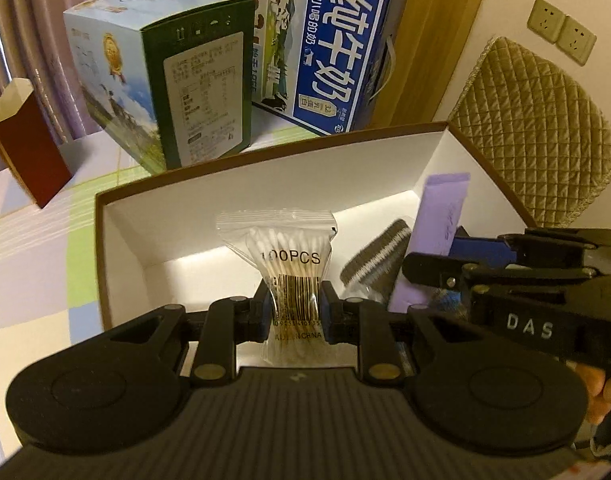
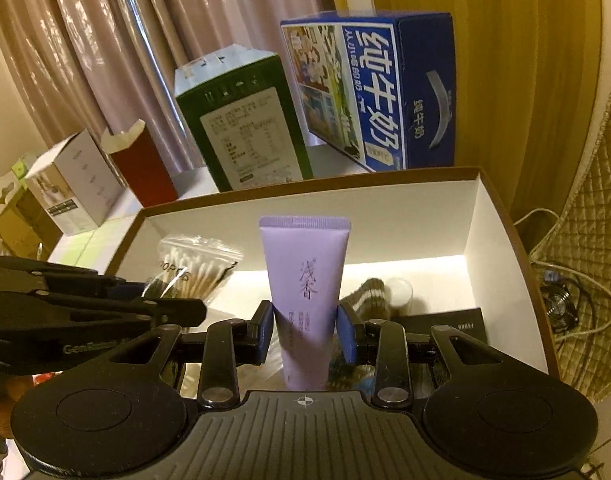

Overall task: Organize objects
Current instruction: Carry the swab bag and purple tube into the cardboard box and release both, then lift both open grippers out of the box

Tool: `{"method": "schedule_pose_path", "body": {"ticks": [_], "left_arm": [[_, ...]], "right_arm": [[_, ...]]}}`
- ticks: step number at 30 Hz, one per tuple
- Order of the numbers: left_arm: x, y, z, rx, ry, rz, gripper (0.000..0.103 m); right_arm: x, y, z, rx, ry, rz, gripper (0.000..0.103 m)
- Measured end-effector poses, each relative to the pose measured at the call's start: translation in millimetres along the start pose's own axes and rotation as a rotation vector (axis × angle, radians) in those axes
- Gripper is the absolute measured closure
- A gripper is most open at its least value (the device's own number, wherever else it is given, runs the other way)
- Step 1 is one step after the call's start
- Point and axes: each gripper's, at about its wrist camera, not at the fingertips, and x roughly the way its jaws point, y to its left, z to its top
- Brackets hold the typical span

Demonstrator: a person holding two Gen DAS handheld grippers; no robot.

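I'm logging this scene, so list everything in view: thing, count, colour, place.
cotton swab bag: 1, clear, in left claw over box
tube: 1, lilac, in right claw over box
open box: 1, white inside, brown rim, in front
sock: 1, brown-striped, inside box
black card: 1, inside box
milk carton: 1, blue, behind box
green carton: 1, behind box
red carton: 1, far left
left claw: shut
right claw: shut
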Motion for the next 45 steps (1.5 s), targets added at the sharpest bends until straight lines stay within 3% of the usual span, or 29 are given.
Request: {"method": "schedule_pose_path", "body": {"ticks": [9,15,20,22,24,28,30,31,33,35,45], "left_arm": [[31,0,9,0.021,0.014,-0.01,0.079],[35,4,9,0.021,0.021,-0.008,0.068],[29,6,6,0.033,0.023,-0.002,0.053],[25,8,5,0.032,0.021,0.004,0.046],[20,10,4,0.025,0.017,0.01,0.043],[7,12,1,0.015,0.009,0.012,0.033],[-2,12,-1,0.014,0.0,0.015,0.028],[-7,12,-2,0.012,-0.005,0.016,0.024],[-17,11,-5,0.008,-0.018,0.015,0.023],[-27,9,-9,0.002,-0.026,0.02,0.019],[-78,6,-31,-0.045,-0.073,0.026,0.017]], "right_arm": [[18,-8,7,0.022,-0.005,0.003,0.071],[18,-8,13,0.019,-0.009,0.011,0.071],[16,-8,12,0.025,0.004,0.013,0.07],[13,-8,9,0.027,0.004,0.014,0.062],[7,-8,6,0.031,-0.006,0.006,0.047],[-6,-7,0,0.046,-0.017,0.004,0.033],[-14,-7,-5,0.063,-0.028,0.0,0.017],[-18,-7,-7,0.072,-0.035,-0.004,0.015],[-26,-6,-11,0.097,-0.049,-0.021,0.004],[-35,-6,-15,0.118,-0.065,-0.026,0.002],[-76,7,-35,0.144,-0.096,-0.029,0.002]]}}
